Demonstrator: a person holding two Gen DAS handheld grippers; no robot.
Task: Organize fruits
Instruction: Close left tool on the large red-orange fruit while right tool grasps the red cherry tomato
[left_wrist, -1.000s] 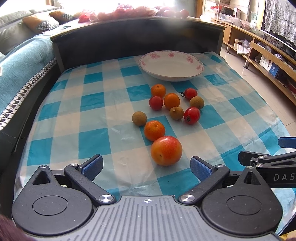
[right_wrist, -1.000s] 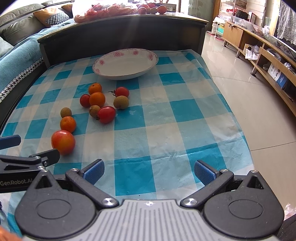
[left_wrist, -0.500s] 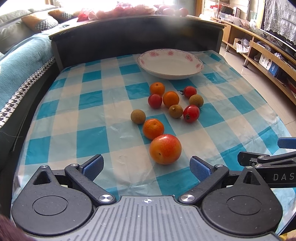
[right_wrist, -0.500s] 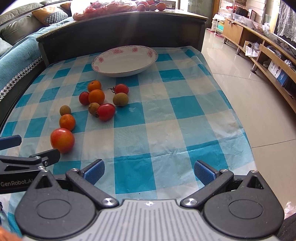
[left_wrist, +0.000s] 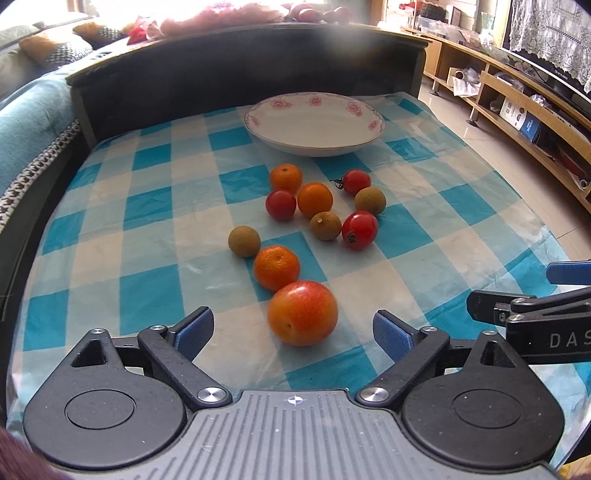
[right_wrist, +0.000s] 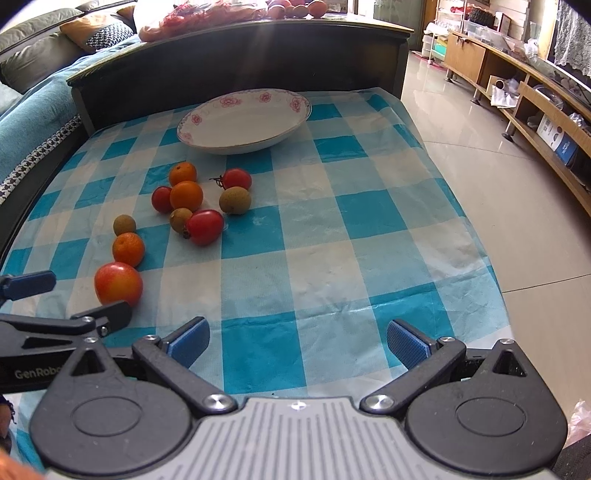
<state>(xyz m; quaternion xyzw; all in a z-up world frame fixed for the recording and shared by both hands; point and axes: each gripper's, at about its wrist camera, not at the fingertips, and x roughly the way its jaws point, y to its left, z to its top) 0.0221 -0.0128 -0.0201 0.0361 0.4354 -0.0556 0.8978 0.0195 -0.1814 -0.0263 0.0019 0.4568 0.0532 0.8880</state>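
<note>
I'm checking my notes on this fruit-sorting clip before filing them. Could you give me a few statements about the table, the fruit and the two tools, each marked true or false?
1. The plate holds no fruit. True.
2. The left tool is clamped on the big red-orange fruit. False: its jaws are closing, but the pads stand clear on either side.
3. The right tool has only tablecloth between its pads. True.
4. Three small oranges are stacked on the plate. False: they lie on the cloth.

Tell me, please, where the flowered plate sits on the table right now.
The flowered plate stands empty at the far end of the checked tablecloth, against the dark headboard-like panel. In both wrist views it lies just beyond the fruit cluster, nearest a small orange.
</note>
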